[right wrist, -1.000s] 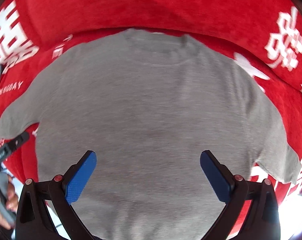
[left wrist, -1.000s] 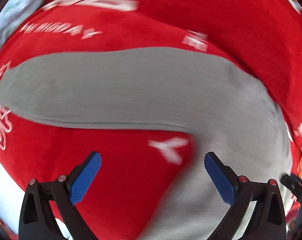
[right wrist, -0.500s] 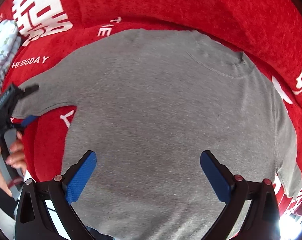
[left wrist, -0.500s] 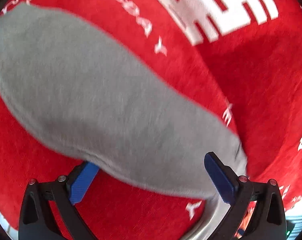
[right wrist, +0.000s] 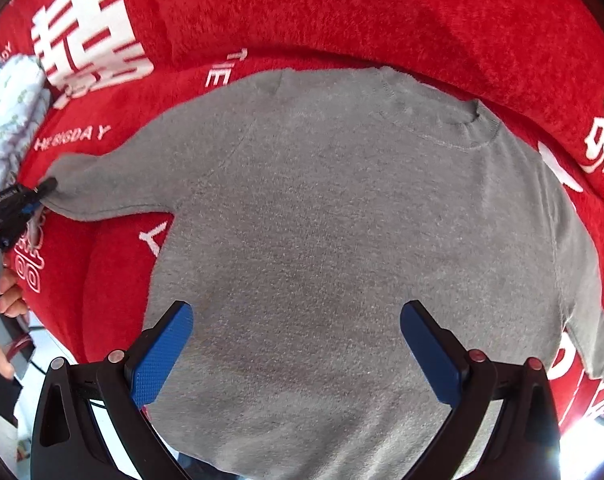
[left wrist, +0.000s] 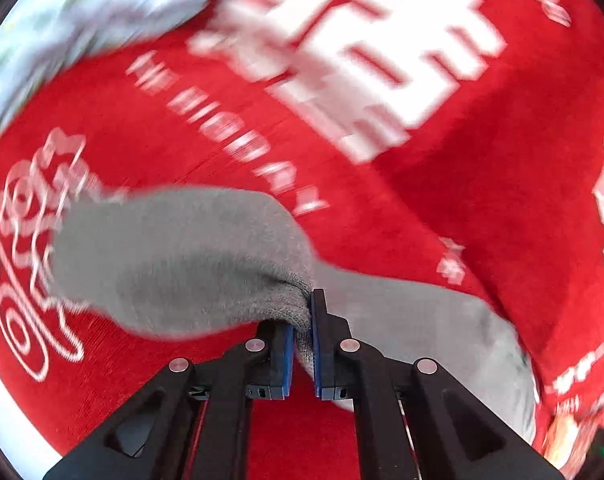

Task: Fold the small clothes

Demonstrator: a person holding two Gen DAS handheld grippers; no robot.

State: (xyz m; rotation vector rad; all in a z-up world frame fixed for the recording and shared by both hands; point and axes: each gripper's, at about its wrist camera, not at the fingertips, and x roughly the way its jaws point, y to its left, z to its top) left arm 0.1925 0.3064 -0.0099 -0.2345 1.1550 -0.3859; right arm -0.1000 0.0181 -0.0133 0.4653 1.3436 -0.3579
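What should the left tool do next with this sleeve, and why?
Probably carry the sleeve inward across the grey sweater. The left tool is shut on the sleeve end, the sweater lies flat on the red blanket, and the right tool hangs open above it.

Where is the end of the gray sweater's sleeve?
The sleeve end is pinched in the left gripper, far left in the right wrist view, over the red blanket.

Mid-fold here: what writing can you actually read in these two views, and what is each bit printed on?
"HE BIGDAY" – white print on the red blanket, right wrist view, beside the grey sweater sleeve; its first letter looks cut off.
"TIE" or similar – white, sideways, on the blanket above the sweater; uncertain.
Large white Chinese characters – on the blanket, both views; not legible to me.
Left wrist view lettering – motion-blurred, unreadable.
Small label on the left gripper – too small.
Sweater: none.
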